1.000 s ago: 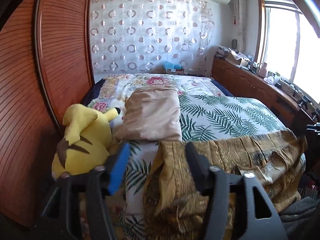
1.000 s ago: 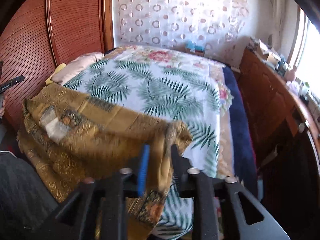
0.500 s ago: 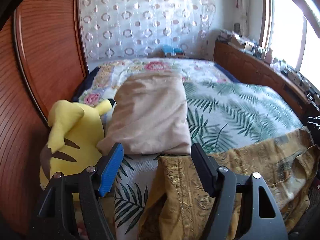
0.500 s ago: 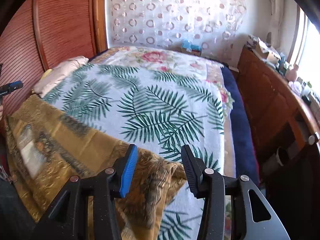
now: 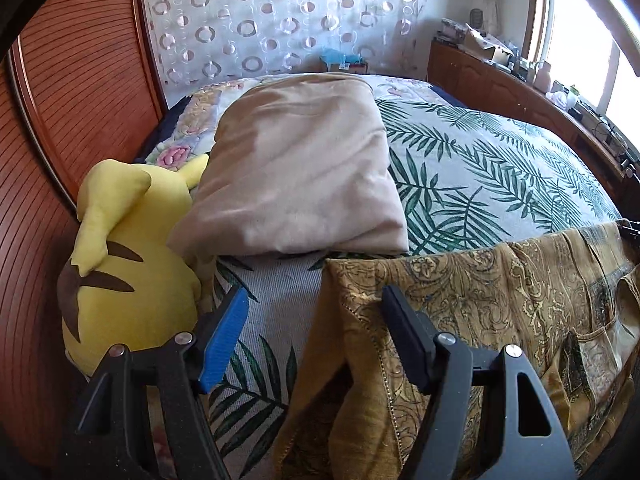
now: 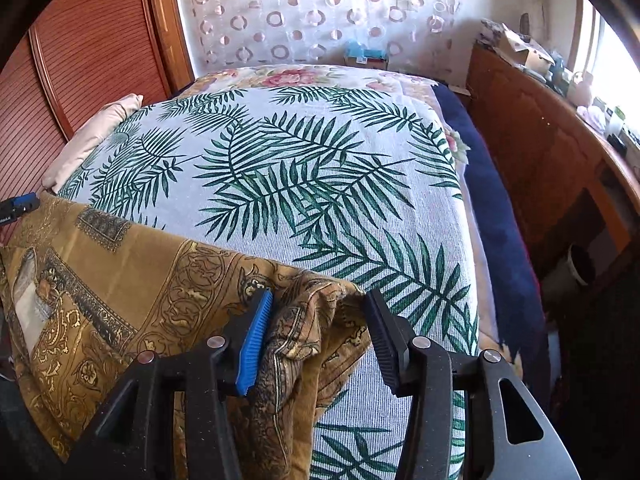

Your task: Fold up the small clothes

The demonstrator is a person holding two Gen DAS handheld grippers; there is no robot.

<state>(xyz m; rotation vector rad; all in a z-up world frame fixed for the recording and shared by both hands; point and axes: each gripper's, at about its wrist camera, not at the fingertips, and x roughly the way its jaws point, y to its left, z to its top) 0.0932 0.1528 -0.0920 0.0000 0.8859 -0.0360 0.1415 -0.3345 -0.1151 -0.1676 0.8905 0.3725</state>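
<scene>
A gold-brown patterned garment (image 5: 500, 304) lies spread along the near edge of the bed and hangs over it. In the right wrist view the garment (image 6: 120, 292) fills the lower left. My left gripper (image 5: 316, 320) is open, and the garment's left corner lies between its fingers. My right gripper (image 6: 320, 320) is open, with the bunched right corner of the garment lying between its fingers, loose.
The bed has a palm-leaf cover (image 6: 320, 168). A folded beige blanket (image 5: 304, 168) and a yellow plush toy (image 5: 120, 264) lie at the left. A wooden wardrobe (image 5: 60, 120) stands at the left, and a wooden sideboard (image 6: 540, 152) at the right.
Both grippers opened and let go of the garment, which now lies on the bed edge. Both grippers moved lower and closer to the bed.
</scene>
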